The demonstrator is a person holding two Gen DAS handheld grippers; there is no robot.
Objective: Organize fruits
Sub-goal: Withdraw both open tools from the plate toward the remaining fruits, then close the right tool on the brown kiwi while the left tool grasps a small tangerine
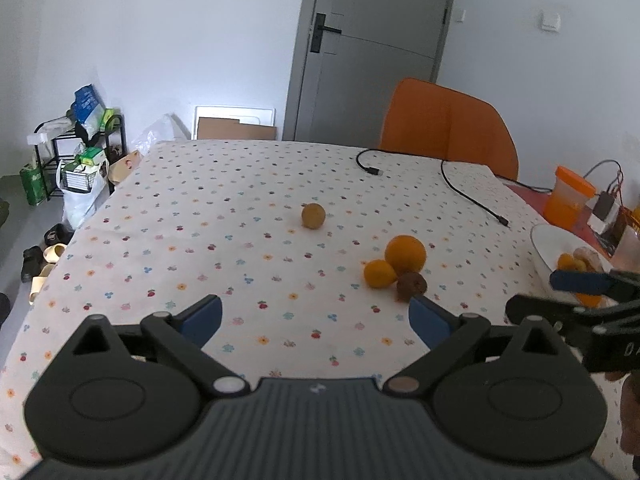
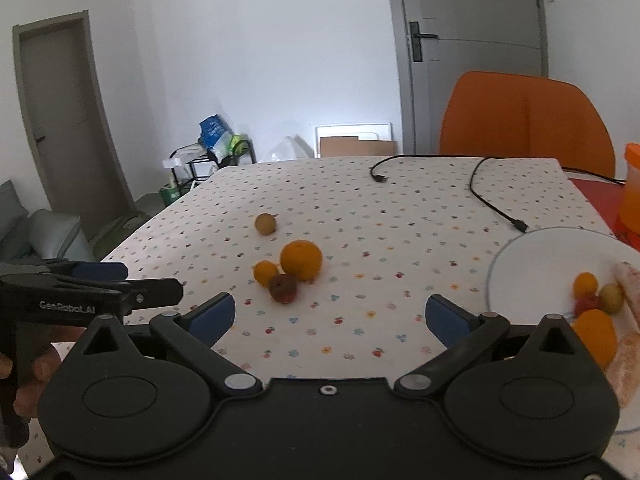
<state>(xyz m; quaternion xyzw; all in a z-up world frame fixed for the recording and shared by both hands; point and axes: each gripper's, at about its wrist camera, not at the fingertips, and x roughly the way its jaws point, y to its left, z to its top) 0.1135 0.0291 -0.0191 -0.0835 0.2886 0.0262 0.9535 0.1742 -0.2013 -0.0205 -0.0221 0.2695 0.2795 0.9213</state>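
On the dotted tablecloth lie a large orange (image 1: 405, 253) (image 2: 301, 260), a small orange (image 1: 379, 274) (image 2: 265, 273) and a dark brown-red fruit (image 1: 412, 285) (image 2: 283, 288), touching in a cluster. A yellowish-brown round fruit (image 1: 313, 216) (image 2: 265, 223) lies alone farther back. A white plate (image 2: 532, 264) (image 1: 540, 240) at the right holds several fruits. My left gripper (image 1: 316, 320) is open and empty, its right finger just in front of the dark fruit. My right gripper (image 2: 330, 316) is open and empty, to the right of the cluster.
A black cable (image 1: 472, 196) (image 2: 492, 200) lies across the far right of the table. An orange chair (image 1: 448, 128) (image 2: 524, 120) stands behind it. An orange container (image 1: 566, 196) stands at the right edge. Shelves and bags (image 1: 76, 152) stand on the floor at the left.
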